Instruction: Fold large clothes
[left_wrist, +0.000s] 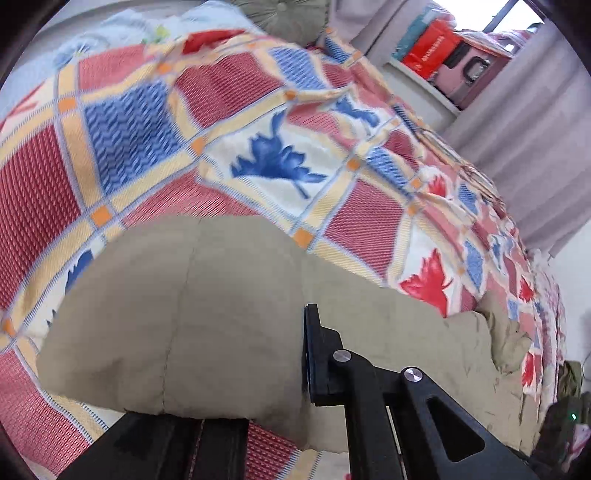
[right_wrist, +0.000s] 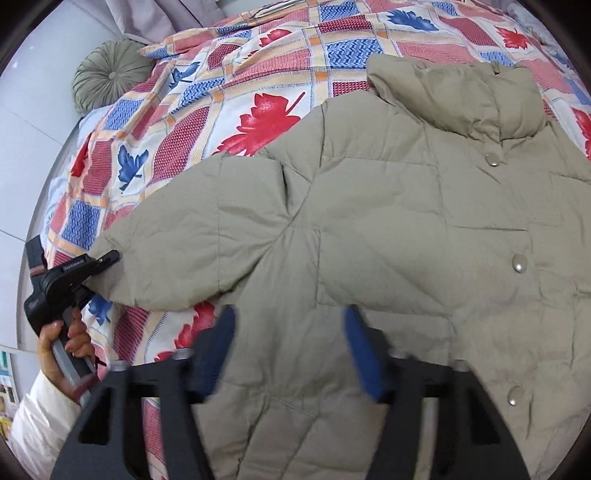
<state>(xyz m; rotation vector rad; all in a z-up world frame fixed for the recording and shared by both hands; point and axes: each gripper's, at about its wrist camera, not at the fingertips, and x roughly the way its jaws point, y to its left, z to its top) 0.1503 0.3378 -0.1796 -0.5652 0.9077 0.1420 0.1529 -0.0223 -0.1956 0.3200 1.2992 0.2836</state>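
Observation:
A beige puffer jacket (right_wrist: 388, 221) lies front-up on the bed, collar (right_wrist: 461, 99) at the far side and snap buttons (right_wrist: 518, 265) down its front. Its sleeve (right_wrist: 184, 236) stretches left. In the right wrist view my left gripper (right_wrist: 110, 258) pinches the cuff end. The left wrist view shows the sleeve (left_wrist: 184, 314) draped over my left gripper (left_wrist: 303, 332), which is shut on it; one finger is hidden under the cloth. My right gripper (right_wrist: 291, 317) hangs over the jacket's side below the armpit, its blue pads (right_wrist: 362, 354) wide apart with fabric between them.
A patchwork bedspread (right_wrist: 258, 74) with red and blue leaves covers the bed. A round green cushion (right_wrist: 110, 77) rests at the far corner against a pale wall. A shelf with a red box (left_wrist: 432, 48) and curtains (left_wrist: 535, 147) stand beyond the bed. A hand (right_wrist: 70, 339) holds the left gripper's handle.

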